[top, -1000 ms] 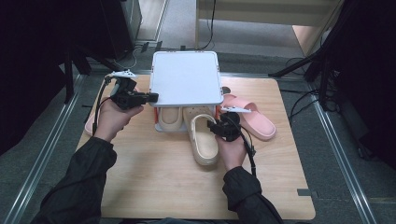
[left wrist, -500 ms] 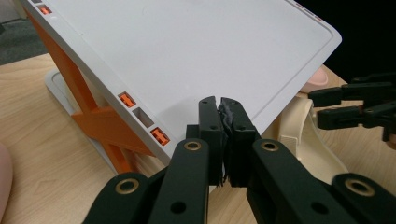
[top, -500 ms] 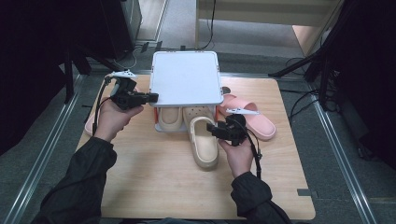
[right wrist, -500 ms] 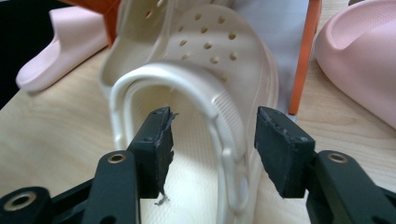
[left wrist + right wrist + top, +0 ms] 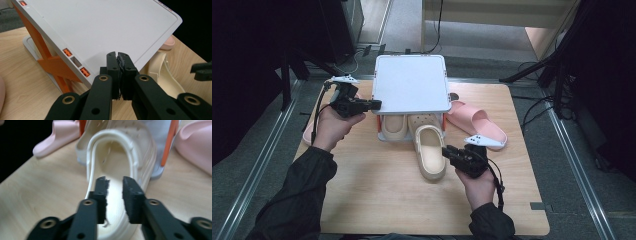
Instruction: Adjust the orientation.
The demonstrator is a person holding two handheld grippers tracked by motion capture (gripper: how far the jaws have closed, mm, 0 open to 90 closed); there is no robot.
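Altogether, the high view showed four pieces of footwear on the wooden counter (image 5: 377,200): two cream clogs and two pink slides. One cream clog (image 5: 430,152) lay at the centre of the frame, its toe tucked under the white rack (image 5: 412,82) and its heel out toward the bottom. The second cream clog (image 5: 393,126) sat wholly beneath the rack, just left of the first. One pink slide (image 5: 477,124) lay to the right of the rack; the other pink slide (image 5: 308,136) peeked out at centre left, mostly hidden behind the left hand (image 5: 332,127), so its shape was hard to make out. There was one rack, a white tray top on orange-trimmed legs.

The left gripper (image 5: 373,104) was held at the rack's left edge, its jaws pressed together with nothing between them; in the left gripper view (image 5: 117,60) the tips stood close against the white top's rim, though whether they touched it I could not tell.

The right gripper (image 5: 446,151) hovered just right of the central clog's heel. In the right gripper view (image 5: 114,185) its jaws had just been closing, now only narrowly parted, with the clog's rim behind the gap and nothing pinched.
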